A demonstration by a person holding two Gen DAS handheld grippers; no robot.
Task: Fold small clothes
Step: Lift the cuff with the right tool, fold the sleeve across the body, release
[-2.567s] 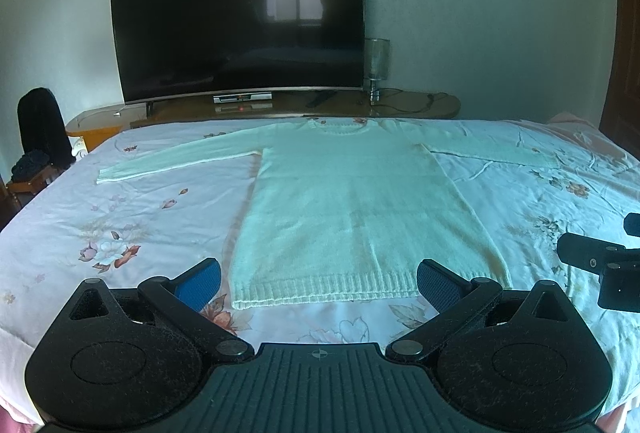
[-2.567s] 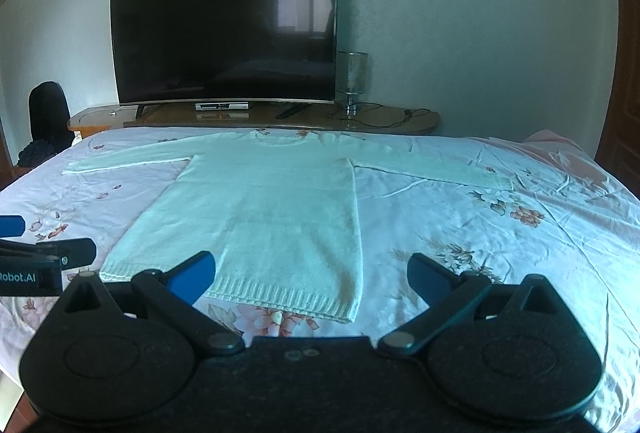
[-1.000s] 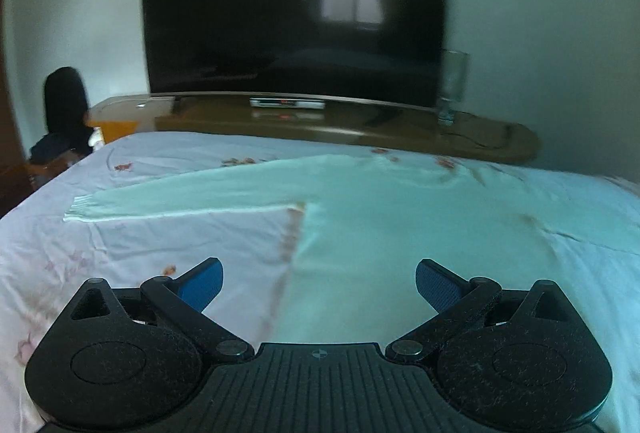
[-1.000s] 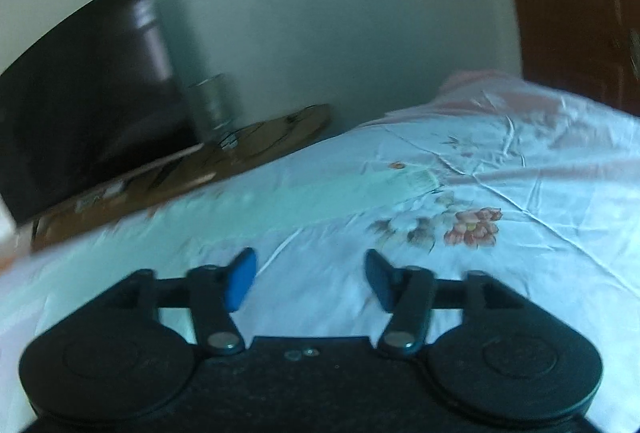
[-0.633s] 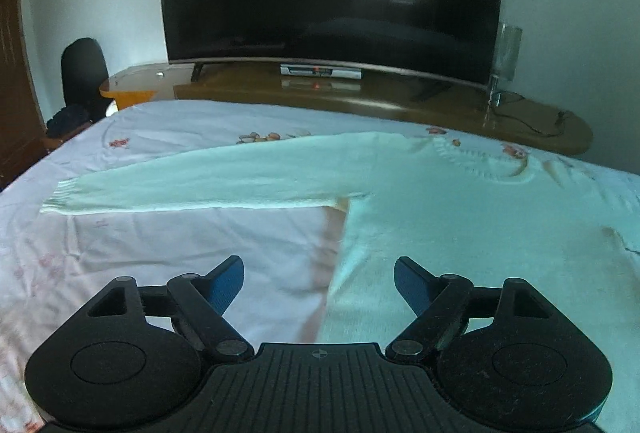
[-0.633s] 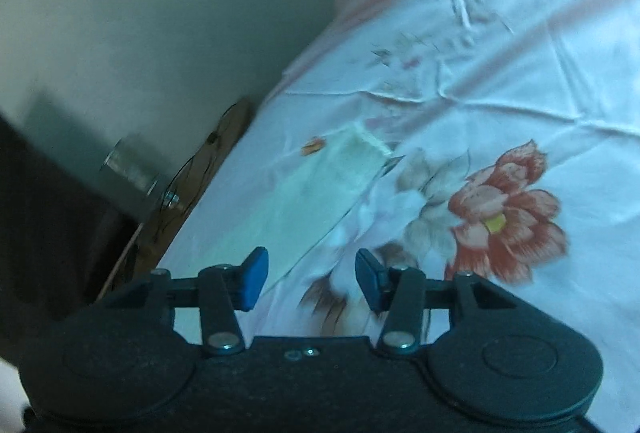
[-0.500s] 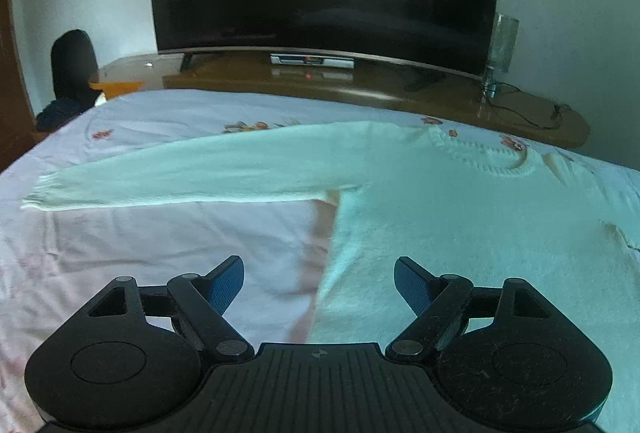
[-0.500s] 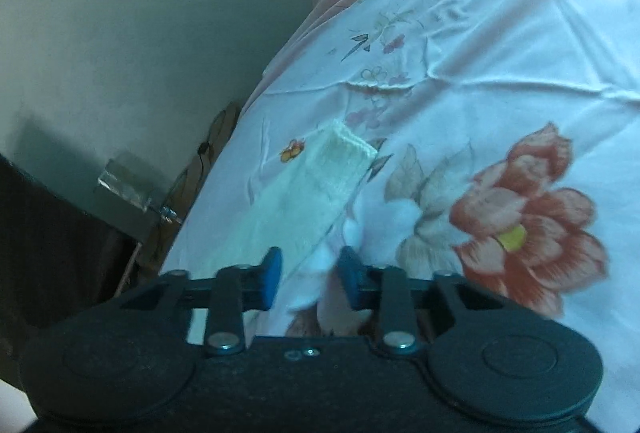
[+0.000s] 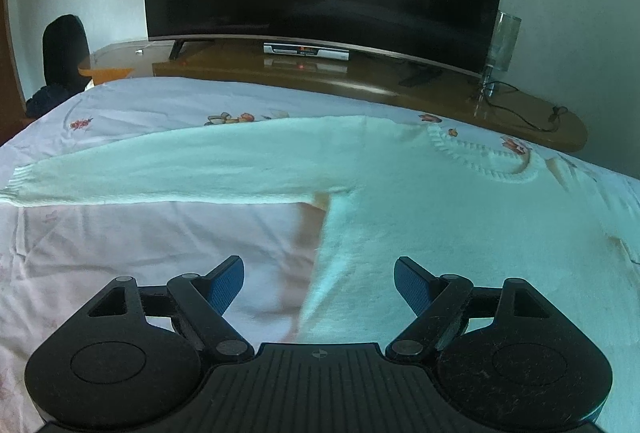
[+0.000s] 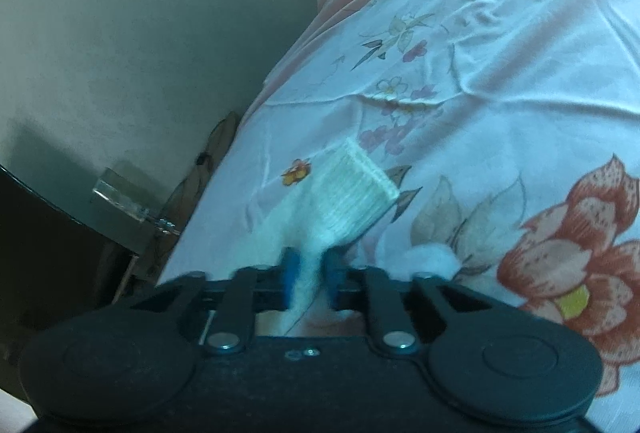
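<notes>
R tongs (image 10: 310, 279) clenched on sweater (image 9: 440, 217) sleeve cuff (image 10: 352, 197) at 12. L tongs (image 9: 319, 283) released above sweater body on bed (image 9: 140, 245).

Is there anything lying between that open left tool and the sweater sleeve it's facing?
Nothing visible. The left tool hangs open over the sweater, and only bare bedsheet lies between it and the flat sleeve. The right tool is already shut on the other sleeve.
</notes>
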